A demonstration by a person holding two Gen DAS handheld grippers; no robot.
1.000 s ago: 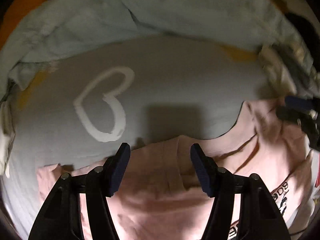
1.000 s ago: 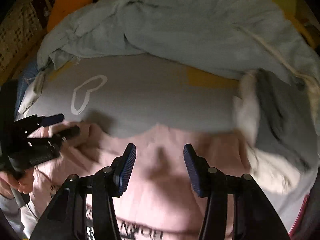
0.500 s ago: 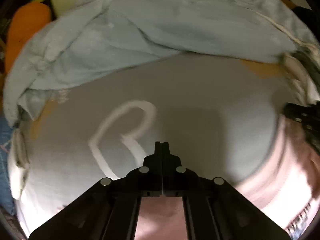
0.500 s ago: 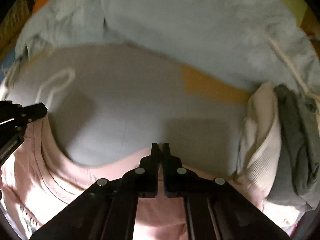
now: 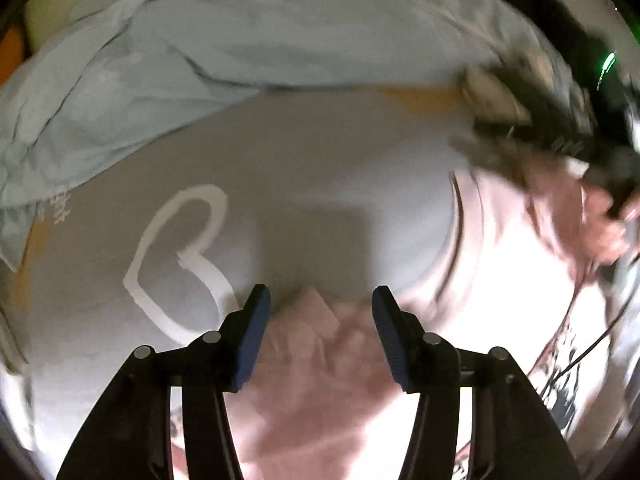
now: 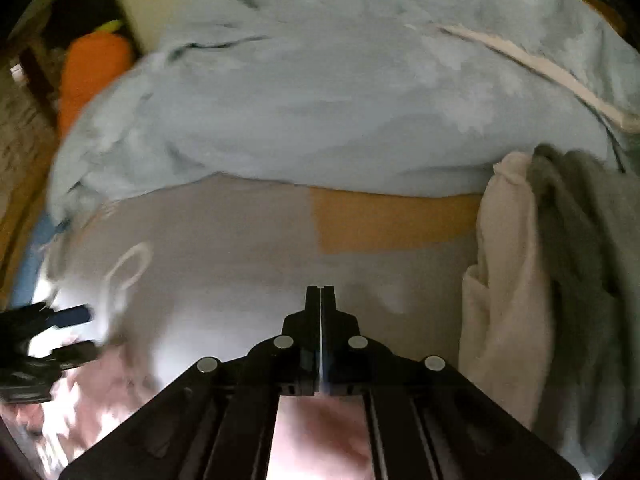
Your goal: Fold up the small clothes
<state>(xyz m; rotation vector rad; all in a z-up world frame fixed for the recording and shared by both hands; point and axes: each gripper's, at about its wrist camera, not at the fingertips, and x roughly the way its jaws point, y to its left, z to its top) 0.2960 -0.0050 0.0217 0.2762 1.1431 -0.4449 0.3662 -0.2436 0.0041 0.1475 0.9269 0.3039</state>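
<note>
Lying rumpled along the near edge of a grey sheet with a white heart outline: a pink shirt. Left gripper just reopened, fingers spread, a raised fold between them, untouched. Right gripper pressed together, shirt beneath; whether pinching cloth, cannot tell. Open sheet ahead, bounded by pale blue bedding and folded clothes at right.

Shirt lies on the sheet, blanket bunched behind.
</note>
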